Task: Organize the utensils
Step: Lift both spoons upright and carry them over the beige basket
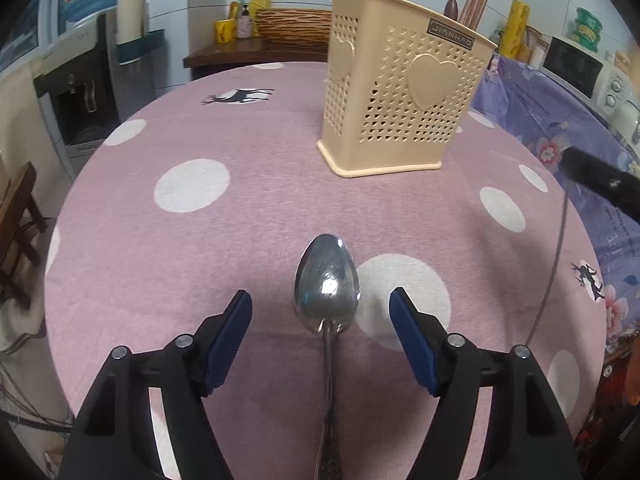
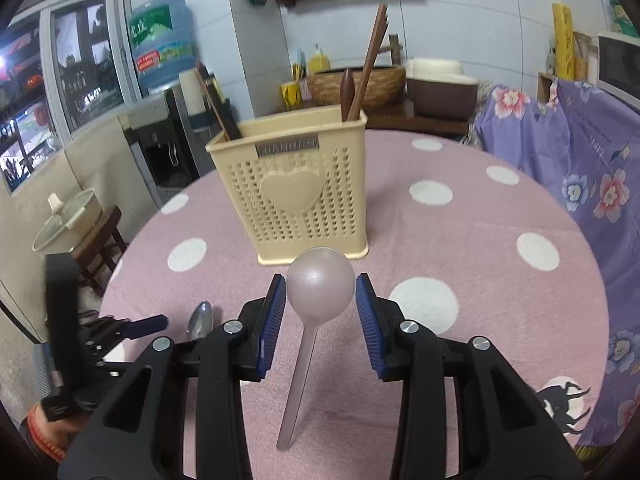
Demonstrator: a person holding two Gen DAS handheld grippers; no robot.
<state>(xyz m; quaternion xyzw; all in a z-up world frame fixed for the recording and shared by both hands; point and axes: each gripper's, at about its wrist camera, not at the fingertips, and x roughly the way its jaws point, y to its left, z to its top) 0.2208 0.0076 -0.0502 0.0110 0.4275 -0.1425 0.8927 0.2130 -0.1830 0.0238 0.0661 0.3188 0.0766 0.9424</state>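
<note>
Left wrist view cuts off the metal spoon [image 1: 327,286] at the bottom edge: I see its bowl and most of the handle on the pink dotted tabletop [image 1: 240,240], but the handle's end runs out of frame. My left hand-held gripper [image 1: 321,306] stands wide open around it, the blue pads [image 1: 230,338] well apart from the spoon on both sides, holding nothing. At the right border a dark shape is only a sliver, too cut off for me to name.

Only the right wrist view shows the translucent pink plastic spoon [image 2: 320,286], lying near the tabletop's near edge with its round bowl toward the holder. My right hand-held gripper [image 2: 321,298] is open, its pads [image 2: 272,320] just beside the bowl; I cannot tell whether they touch it. This view also shows the metal spoon's bowl [image 2: 201,318] peeking out at lower left, mostly hidden behind the gripper body.

Toward the far edge stands the beige perforated utensil holder [image 1: 396,100] with heart panels. Brown wooden utensils [image 2: 370,60] stick upright out of one end and more lean at the other; their lower parts are hidden inside.
</note>
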